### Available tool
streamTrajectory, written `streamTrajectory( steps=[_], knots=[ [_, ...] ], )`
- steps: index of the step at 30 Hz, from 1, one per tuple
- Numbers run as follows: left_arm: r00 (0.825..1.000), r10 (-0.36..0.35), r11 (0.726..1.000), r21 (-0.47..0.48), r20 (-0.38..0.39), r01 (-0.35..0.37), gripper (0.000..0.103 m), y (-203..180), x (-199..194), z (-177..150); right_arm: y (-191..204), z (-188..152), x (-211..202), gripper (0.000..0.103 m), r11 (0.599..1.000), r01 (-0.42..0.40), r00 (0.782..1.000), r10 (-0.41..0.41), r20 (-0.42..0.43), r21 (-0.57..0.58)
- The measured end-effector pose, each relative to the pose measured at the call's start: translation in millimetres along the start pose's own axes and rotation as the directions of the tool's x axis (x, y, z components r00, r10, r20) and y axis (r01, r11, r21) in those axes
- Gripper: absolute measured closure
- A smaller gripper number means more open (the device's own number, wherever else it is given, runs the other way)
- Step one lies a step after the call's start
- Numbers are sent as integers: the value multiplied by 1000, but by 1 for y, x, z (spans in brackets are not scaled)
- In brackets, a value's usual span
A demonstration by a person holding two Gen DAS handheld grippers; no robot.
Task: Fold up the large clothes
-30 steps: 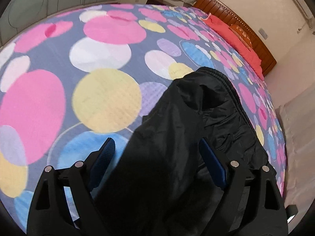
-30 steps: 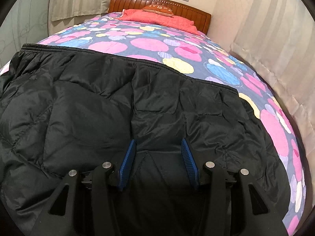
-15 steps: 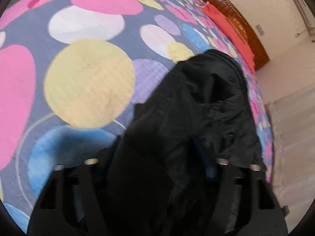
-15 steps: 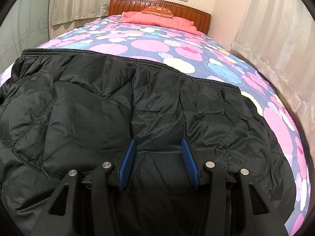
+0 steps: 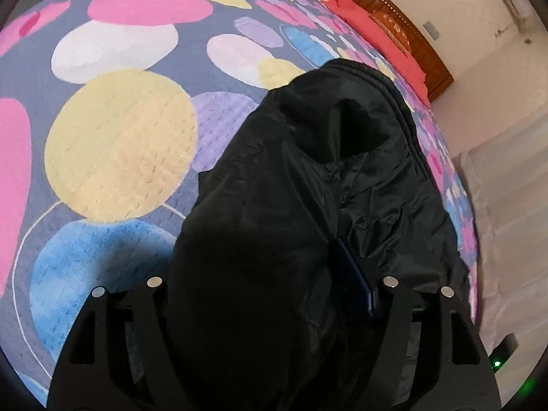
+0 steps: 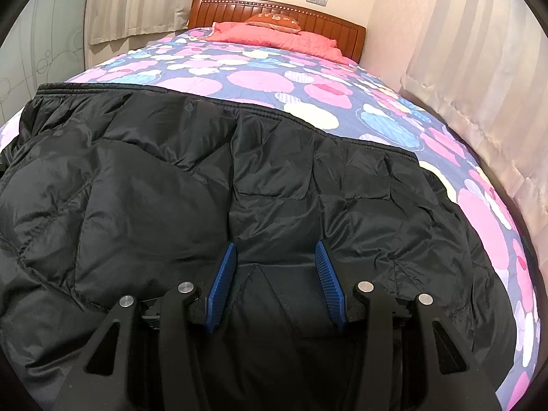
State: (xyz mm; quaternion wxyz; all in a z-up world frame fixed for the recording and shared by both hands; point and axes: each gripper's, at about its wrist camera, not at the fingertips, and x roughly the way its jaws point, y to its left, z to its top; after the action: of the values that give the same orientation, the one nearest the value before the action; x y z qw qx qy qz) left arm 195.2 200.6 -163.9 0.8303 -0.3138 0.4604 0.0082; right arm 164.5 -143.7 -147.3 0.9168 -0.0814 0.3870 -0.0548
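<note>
Lying across the bedspread (image 6: pixel 260 82), the black jacket (image 6: pixel 144 185) fills both grippers' jaws (grip unclear).

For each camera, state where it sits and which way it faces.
Left wrist: on the left gripper, angled down at a bunched part of the black jacket that hides most of its fingers, bedspread beyond.
Right wrist: on the right gripper, looking along the bed to the headboard, fingers over the jacket's back.
Shared: jacket, bedspread, headboard, red pillow.
</note>
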Motion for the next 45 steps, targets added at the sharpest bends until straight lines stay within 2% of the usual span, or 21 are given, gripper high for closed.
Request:
streamTrajectory(
  steps=[15,21,27,30,32,35,38,41,45],
  knots=[
    [997,-72,997,-39,14,72,75,7,-10,-5,2,-1,0,54,1000,2,1000,-2,2,-1],
    [997,-72,997,-10,28,72,82,-2,-19,-6,3,-2,0,54,1000,5,1000,-5,4,-1],
    [994,-84,995,51,75,80,84,-29,-47,-6,3,-2,0,54,1000,-2,1000,2,4,6],
    [988,-119,990,92,97,110,85,-57,-69,-9,-6,1,-2,53,998,-44,999,44,5,33],
    [983,-148,979,154,108,130,85,-90,-86,-16,-19,2,-7,52,995,-81,997,81,2,59],
    [979,-172,959,244,113,140,86,-138,-101,-31,-48,1,-19,47,990,-89,996,87,25,107],
    [977,-186,924,357,102,138,86,-201,-106,-53,-94,-5,-31,41,983,-69,997,61,51,172],
    [978,-184,888,443,94,124,86,-252,-99,-75,-135,-15,-36,40,975,-33,998,22,53,220],
    [980,-193,849,507,39,147,86,-310,-71,-113,-191,-29,-32,40,954,12,999,-23,32,298]
  ],
)
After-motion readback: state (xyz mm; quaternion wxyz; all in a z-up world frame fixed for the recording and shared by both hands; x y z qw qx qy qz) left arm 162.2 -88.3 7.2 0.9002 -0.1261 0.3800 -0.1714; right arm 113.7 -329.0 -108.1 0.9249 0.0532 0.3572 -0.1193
